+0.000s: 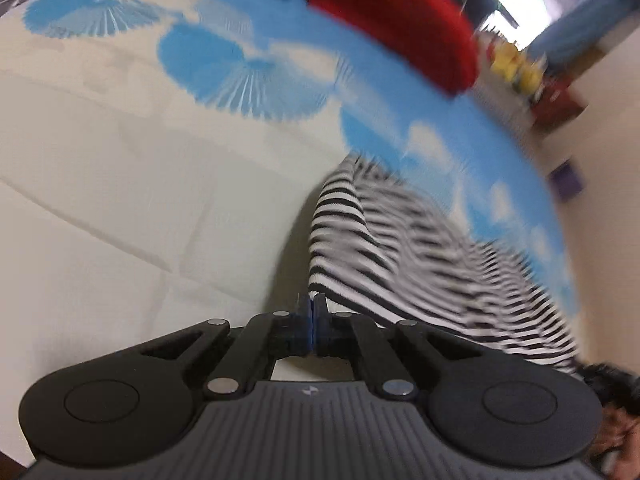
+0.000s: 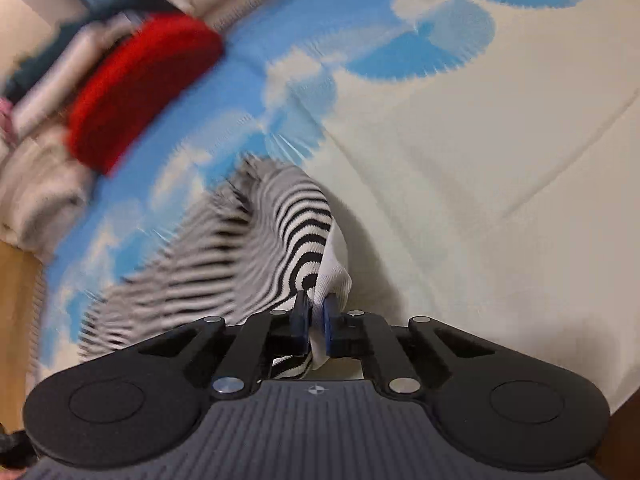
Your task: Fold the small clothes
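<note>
A black-and-white striped garment [image 1: 400, 248] hangs between both grippers above a blue-and-cream cloth [image 1: 120, 200]. My left gripper [image 1: 313, 312] is shut, pinching the garment's white hem at its lower left corner. In the right wrist view the same striped garment [image 2: 256, 248] runs off to the left, blurred by motion. My right gripper [image 2: 316, 312] is shut on its white-edged corner, with fabric bunched between the blue pads.
A folded red garment [image 1: 400, 20] lies at the far side of the cloth, also in the right wrist view [image 2: 140, 92], beside grey and cream folded clothes [image 2: 52, 88]. Yellow and red items [image 1: 520, 68] stand beyond the cloth's edge. A wooden surface [image 2: 16, 300] shows at the left.
</note>
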`<move>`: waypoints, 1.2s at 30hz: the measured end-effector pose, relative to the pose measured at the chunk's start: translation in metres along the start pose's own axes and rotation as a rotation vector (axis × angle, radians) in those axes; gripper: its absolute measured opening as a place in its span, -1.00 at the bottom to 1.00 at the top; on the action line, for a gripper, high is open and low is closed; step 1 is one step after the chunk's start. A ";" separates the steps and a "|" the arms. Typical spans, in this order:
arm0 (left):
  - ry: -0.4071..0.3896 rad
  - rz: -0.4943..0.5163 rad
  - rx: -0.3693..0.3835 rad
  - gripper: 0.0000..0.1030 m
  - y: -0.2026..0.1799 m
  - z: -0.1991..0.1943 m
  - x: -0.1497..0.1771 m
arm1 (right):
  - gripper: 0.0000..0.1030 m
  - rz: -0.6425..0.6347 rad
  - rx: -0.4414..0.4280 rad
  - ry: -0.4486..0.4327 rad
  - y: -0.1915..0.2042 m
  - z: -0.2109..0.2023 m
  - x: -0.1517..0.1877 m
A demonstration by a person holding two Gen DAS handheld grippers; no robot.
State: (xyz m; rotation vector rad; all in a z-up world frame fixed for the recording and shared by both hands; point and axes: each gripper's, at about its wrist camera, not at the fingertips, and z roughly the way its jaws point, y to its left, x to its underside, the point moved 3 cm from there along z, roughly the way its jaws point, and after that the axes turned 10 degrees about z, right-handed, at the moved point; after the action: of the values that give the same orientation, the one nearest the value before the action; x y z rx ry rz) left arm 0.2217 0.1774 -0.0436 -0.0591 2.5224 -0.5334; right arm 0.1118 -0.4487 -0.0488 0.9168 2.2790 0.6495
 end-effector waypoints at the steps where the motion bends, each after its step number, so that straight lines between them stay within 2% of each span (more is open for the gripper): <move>1: -0.004 0.013 -0.005 -1.00 0.002 -0.005 0.002 | -0.88 -0.030 -0.008 -0.007 0.003 -0.004 0.001; 3: 0.058 0.045 -0.066 -1.00 0.005 -0.001 0.009 | -0.88 -0.053 0.032 0.009 0.000 -0.002 0.003; 4: 0.123 0.069 -0.150 -1.00 0.011 0.007 0.015 | -0.88 -0.037 0.069 0.032 -0.006 0.003 0.003; 6: 0.204 0.091 -0.227 -1.00 0.019 0.019 0.022 | -0.90 -0.003 0.167 0.087 -0.022 0.015 0.005; 8: 0.219 0.116 -0.208 -1.00 0.019 0.022 0.023 | -0.91 0.005 0.246 0.140 -0.032 0.026 0.009; 10: 0.176 0.142 -0.105 -1.00 0.005 0.019 0.019 | -0.92 -0.030 0.287 0.159 -0.032 0.032 0.012; 11: 0.162 0.148 -0.055 -0.93 -0.003 0.018 0.018 | -0.92 -0.053 0.294 0.158 -0.029 0.034 0.012; 13: 0.168 0.153 -0.004 -0.50 -0.015 0.025 0.016 | -0.85 -0.066 0.315 0.149 -0.026 0.036 0.012; 14: 0.181 0.159 -0.006 -0.03 -0.020 0.031 0.016 | -0.83 -0.062 0.323 0.143 -0.026 0.037 0.013; 15: 0.199 0.169 -0.024 0.19 -0.024 0.037 0.017 | -0.70 -0.054 0.321 0.144 -0.026 0.037 0.013; 16: 0.216 0.180 -0.043 0.19 -0.027 0.044 0.017 | -0.44 -0.048 0.313 0.147 -0.026 0.039 0.014; 18: 0.257 0.193 -0.074 0.19 -0.026 0.057 0.015 | -0.24 -0.047 0.310 0.147 -0.026 0.041 0.015; 23: 0.309 0.214 -0.130 0.18 -0.027 0.082 0.016 | -0.25 -0.018 0.321 0.157 -0.032 0.046 0.012; 25: 0.338 0.228 -0.168 0.10 -0.026 0.091 0.019 | -0.25 -0.006 0.320 0.161 -0.034 0.048 0.012; 26: 0.355 0.238 -0.182 -0.16 -0.025 0.095 0.021 | -0.25 -0.007 0.319 0.162 -0.034 0.049 0.012; 27: 0.370 0.250 -0.189 -0.55 -0.025 0.097 0.024 | -0.25 -0.009 0.316 0.165 -0.034 0.049 0.013; 29: 0.379 0.286 -0.181 -0.95 -0.027 0.096 0.027 | -0.25 -0.023 0.310 0.173 -0.033 0.052 0.014; 30: 0.368 0.304 -0.178 -0.97 -0.028 0.094 0.028 | -0.29 -0.033 0.306 0.179 -0.032 0.053 0.015; 32: 0.320 0.335 -0.195 -0.99 -0.028 0.083 0.025 | -0.62 -0.048 0.278 0.202 -0.029 0.055 0.017; 33: 0.284 0.335 -0.212 -0.99 -0.026 0.074 0.022 | -0.86 -0.057 0.272 0.199 -0.027 0.054 0.018; 35: 0.228 0.278 -0.212 -0.99 -0.015 0.057 0.018 | -0.90 -0.065 0.247 0.159 -0.021 0.045 0.017; 36: 0.224 0.263 -0.212 -0.99 -0.011 0.051 0.019 | -0.92 -0.048 0.206 0.135 -0.019 0.039 0.014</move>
State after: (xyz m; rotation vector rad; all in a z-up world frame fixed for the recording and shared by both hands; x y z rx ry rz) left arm 0.2321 0.1460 -0.0881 0.2641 2.7386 -0.1737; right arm 0.1217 -0.4423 -0.0928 0.9341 2.5172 0.4744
